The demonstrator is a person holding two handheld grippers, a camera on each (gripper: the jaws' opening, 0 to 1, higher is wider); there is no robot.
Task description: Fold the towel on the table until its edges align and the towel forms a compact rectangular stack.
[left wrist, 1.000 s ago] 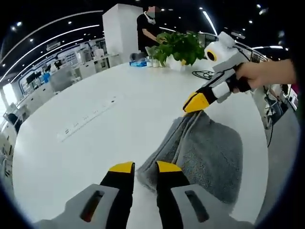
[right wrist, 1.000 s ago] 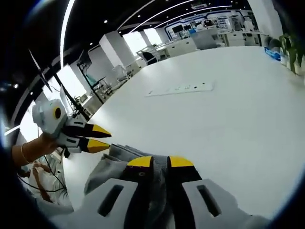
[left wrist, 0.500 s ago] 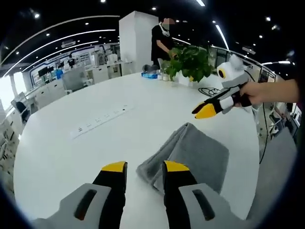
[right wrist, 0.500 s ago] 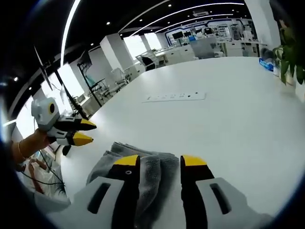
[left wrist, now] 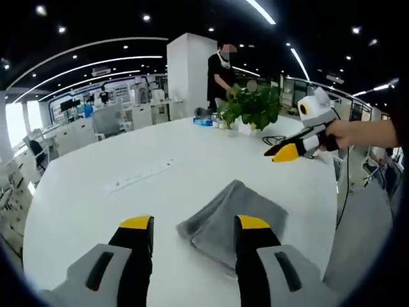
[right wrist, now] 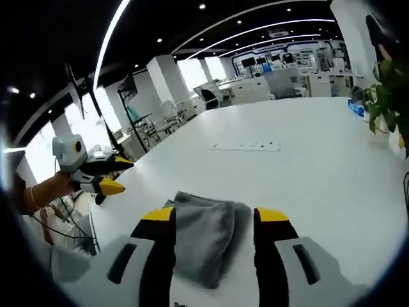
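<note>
Soft, limp folded grey terry towel [left wrist: 231,219] on white table [left wrist: 96,198], best pinched at corners; left gripper [left wrist: 195,225] and right gripper [right wrist: 213,215] both released, jaws apart.

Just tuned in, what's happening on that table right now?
A person holds a two-jaw tool in each hand over a white table. The grey towel lies folded into a compact, roughly rectangular stack, with neither tool touching it. The left tool hangs above it with jaws wide open. The right tool is also open and clear of the cloth. A power strip and a potted plant sit farther back, with a person standing behind the plant.
</note>
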